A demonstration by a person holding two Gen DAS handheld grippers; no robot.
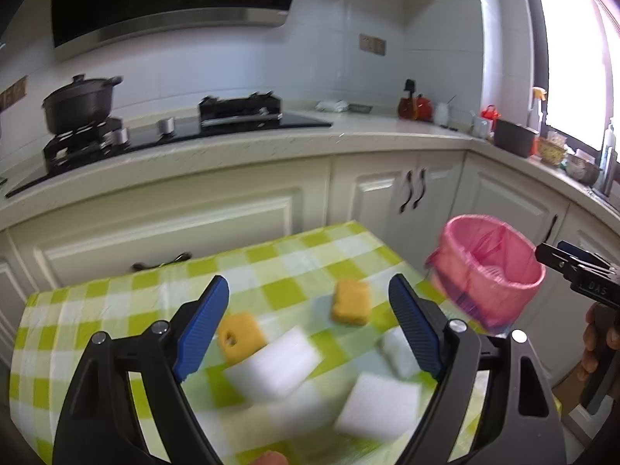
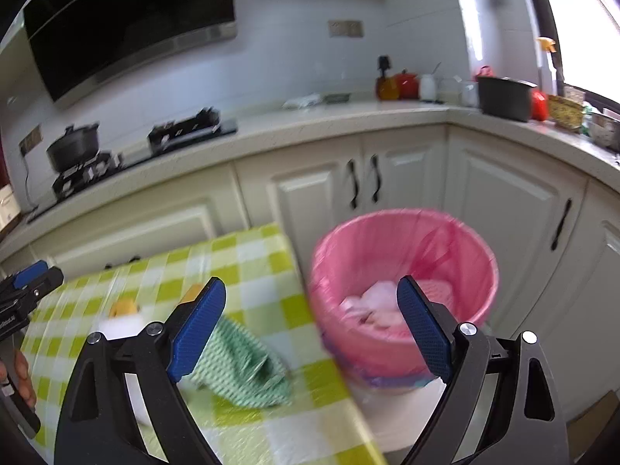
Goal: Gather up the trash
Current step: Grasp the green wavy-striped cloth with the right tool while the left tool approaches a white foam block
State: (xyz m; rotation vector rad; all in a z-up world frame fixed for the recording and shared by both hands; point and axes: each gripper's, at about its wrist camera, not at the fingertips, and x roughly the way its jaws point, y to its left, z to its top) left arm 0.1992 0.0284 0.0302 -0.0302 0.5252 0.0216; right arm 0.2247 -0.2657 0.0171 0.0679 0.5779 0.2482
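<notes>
Green-checked desk (image 1: pixel 116 294) carrying two yellow sponges (image 1: pixel 350 302), three white blocks (image 1: pixel 277 364) and one green cloth (image 2: pixel 240 364). Beside its edge, one pink-lined bin (image 2: pixel 403 271) with pale scraps inside. Left tongs (image 1: pixel 306 325) spread wide above the blocks, gripping nothing. Right tongs (image 2: pixel 312 329) likewise released, empty, between cloth and bin.

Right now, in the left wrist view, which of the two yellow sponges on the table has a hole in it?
The yellow sponge beside the left hand-held gripper's left finger: a hole shows in its face. The other yellow sponge, farther back towards the pink bin, looks solid.
</notes>
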